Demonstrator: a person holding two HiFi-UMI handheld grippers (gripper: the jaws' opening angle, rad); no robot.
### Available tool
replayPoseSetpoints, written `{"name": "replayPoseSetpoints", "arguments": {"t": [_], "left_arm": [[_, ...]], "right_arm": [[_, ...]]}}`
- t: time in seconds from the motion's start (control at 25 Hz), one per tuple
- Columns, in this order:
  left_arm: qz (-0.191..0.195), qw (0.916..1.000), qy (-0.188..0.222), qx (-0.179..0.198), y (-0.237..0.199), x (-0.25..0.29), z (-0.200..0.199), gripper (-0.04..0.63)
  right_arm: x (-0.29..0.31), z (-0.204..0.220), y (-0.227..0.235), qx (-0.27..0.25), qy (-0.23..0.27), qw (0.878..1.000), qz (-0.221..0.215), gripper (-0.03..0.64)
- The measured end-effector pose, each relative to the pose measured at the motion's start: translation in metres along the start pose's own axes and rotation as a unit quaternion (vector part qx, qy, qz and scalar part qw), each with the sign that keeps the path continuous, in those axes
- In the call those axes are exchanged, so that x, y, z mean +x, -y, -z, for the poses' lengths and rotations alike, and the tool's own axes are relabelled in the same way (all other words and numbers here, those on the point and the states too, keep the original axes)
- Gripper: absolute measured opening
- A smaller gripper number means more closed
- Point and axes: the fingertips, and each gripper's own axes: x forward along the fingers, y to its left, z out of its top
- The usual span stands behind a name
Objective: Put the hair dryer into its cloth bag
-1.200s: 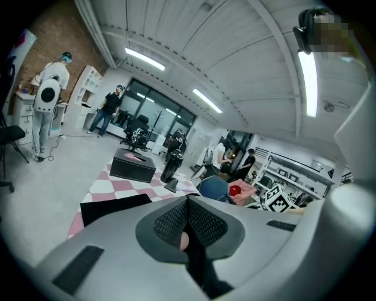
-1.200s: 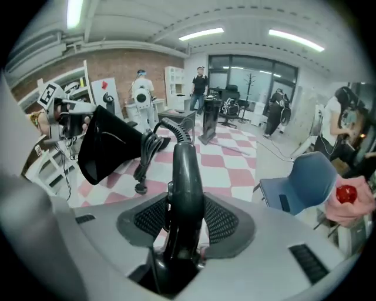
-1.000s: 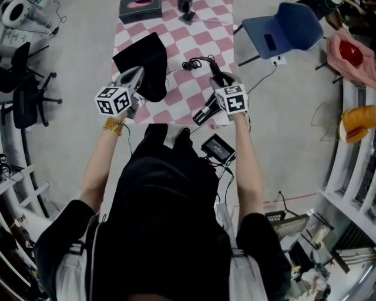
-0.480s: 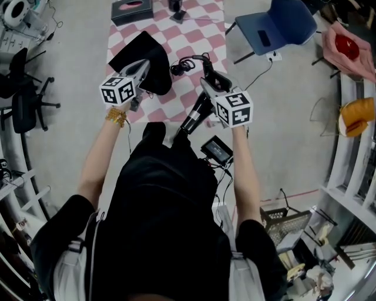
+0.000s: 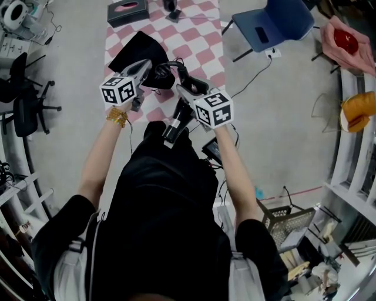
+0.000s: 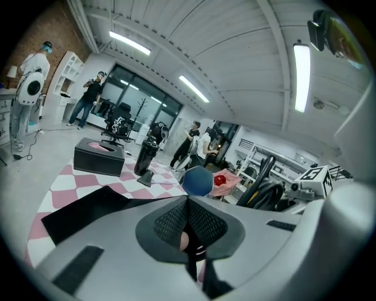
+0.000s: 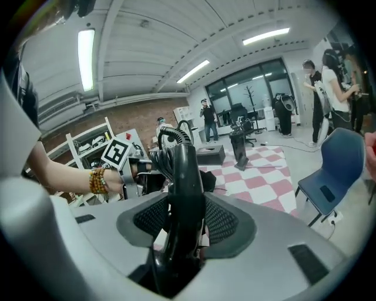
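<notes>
A: Between the right gripper's [image 7: 185, 218] pads, what is sitting?

B: The hair dryer [image 7: 187, 170]. The jaws are standing wide and clamping its black body from both sides, so it is riding in the grip and pointing away from the camera.

A: How is it hanging in the head view?

B: It is slanting, held clear of the checkered cloth [image 5: 202, 50]. Its lower end is hanging over the person's dark clothing at the cloth's near edge, and its cord [image 5: 167, 66] is curling at the far end, just beside the bag.

A: What is the left gripper [image 6: 188, 226] doing?

B: Its jaws are pressing together, and a thin fold of black fabric is showing between the pads. That fabric is running out into the cloth bag [image 6: 88, 206], which is spreading flat over the pink and white squares to the left.

A: So the bag and dryer are sitting close?

B: Near, yes, with the dryer to the right of the bag and outside it.

A: Anything farther out?

B: A black tissue box [image 5: 126, 9] is resting at the cloth's far end, and a blue chair [image 5: 276, 26] is standing on the grey floor to the right. A bead bracelet [image 5: 116, 116] is circling the left wrist.
</notes>
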Motion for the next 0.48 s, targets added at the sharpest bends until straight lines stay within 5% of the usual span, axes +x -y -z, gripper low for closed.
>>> {"name": "replayPoseSetpoints", "arguments": {"t": [0.2,0.48], "left_arm": [[0.011,0.9999,0.006,0.004,0.007,-0.003,-0.006,0.018],[0.006,0.9976,-0.025,0.065,0.006,-0.009,0.016,0.018]], "right_arm": [[0.031,0.030,0.004,0.002,-0.051,0.999,0.006,0.192],[0.027,0.023,0.026,0.049,-0.027,0.998,0.031,0.192]]}}
